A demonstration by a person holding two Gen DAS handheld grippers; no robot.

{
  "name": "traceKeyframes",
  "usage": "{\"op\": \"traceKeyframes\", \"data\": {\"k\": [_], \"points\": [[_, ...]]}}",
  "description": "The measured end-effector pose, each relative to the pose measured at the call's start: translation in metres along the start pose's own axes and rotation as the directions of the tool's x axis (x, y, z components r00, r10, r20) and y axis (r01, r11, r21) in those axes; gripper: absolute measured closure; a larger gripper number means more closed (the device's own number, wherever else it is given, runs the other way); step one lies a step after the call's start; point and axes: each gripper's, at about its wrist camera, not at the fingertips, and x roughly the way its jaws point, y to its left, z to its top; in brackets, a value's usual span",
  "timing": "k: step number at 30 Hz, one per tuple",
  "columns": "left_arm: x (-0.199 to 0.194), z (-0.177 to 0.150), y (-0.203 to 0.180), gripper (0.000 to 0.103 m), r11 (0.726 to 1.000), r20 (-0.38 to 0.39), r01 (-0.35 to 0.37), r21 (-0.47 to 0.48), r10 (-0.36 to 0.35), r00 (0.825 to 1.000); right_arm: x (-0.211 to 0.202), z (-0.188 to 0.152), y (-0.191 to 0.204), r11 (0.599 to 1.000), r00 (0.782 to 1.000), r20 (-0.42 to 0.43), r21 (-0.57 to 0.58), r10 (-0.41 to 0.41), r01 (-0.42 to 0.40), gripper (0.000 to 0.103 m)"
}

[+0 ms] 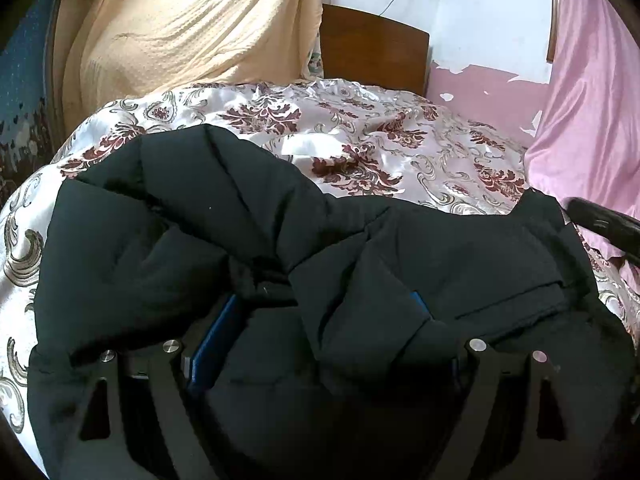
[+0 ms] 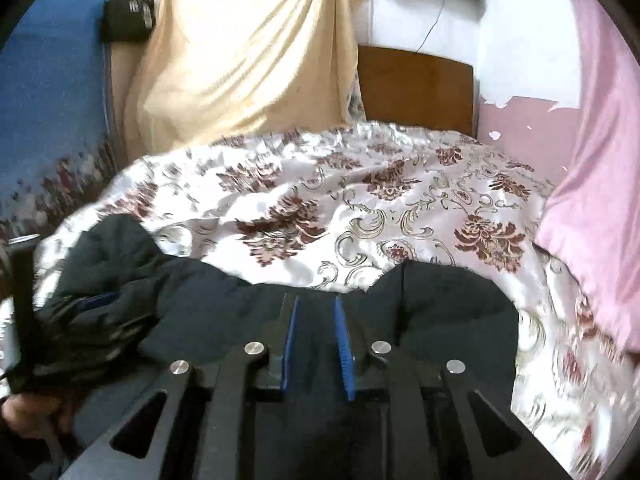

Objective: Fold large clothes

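Presently, a black padded jacket lies bunched on a bed covered by a floral satin bedspread, at the near edge of the bed in both views.

Left gripper: its jaws stand wide apart, the blue pads showing at either side, and thick folds of the jacket are heaped between and over them. Whether the pads actually press the cloth cannot be told; the fabric hides the tips.

Right gripper: its jaws are partly open, with a narrow gap between the two blue pads. The jacket lies beneath and ahead of them; dark cloth shows in the gap, but the pads do not appear to pinch it. The right wrist view is blurred toward its edges.

In the right wrist view the left gripper's body appears at the far left edge, with the person's hand below it, touching the rumpled side of the jacket.

Surroundings: a wooden headboard stands behind the bed, a cream cloth hangs at left, and a pink curtain at right. The wall beside the headboard shows peeling pink paint.
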Motion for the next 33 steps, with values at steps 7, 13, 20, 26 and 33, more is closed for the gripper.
{"op": "traceKeyframes", "data": {"k": [7, 13, 20, 26, 33], "points": [[0.005, 0.002, 0.002, 0.021, 0.999, -0.008, 0.044, -0.019, -0.044, 0.999, 0.069, -0.037, -0.017, 0.999, 0.994, -0.102, 0.021, -0.023, 0.025, 0.087], [0.01, 0.003, 0.004, 0.021, 0.997, 0.004, 0.065, -0.029, -0.065, 0.998, 0.082, -0.047, -0.018, 0.999, 0.996, -0.085, 0.036, -0.027, 0.03, 0.087], [-0.034, 0.017, 0.021, 0.022, 0.981, 0.118, 0.167, -0.103, -0.154, 0.981, 0.063, -0.052, -0.021, 0.998, 1.0, 0.003, 0.064, -0.021, 0.02, 0.085], [-0.044, 0.029, 0.041, 0.02, 0.974, 0.158, 0.144, -0.176, -0.117, 0.98, 0.043, -0.052, -0.032, 0.992, 0.997, 0.078, 0.122, -0.022, 0.012, 0.084], [-0.015, 0.025, 0.036, 0.02, 0.989, -0.034, 0.015, -0.146, -0.02, 0.999, 0.04, -0.052, -0.03, 0.995, 1.0, 0.006, 0.099, -0.013, 0.013, 0.082]]}}
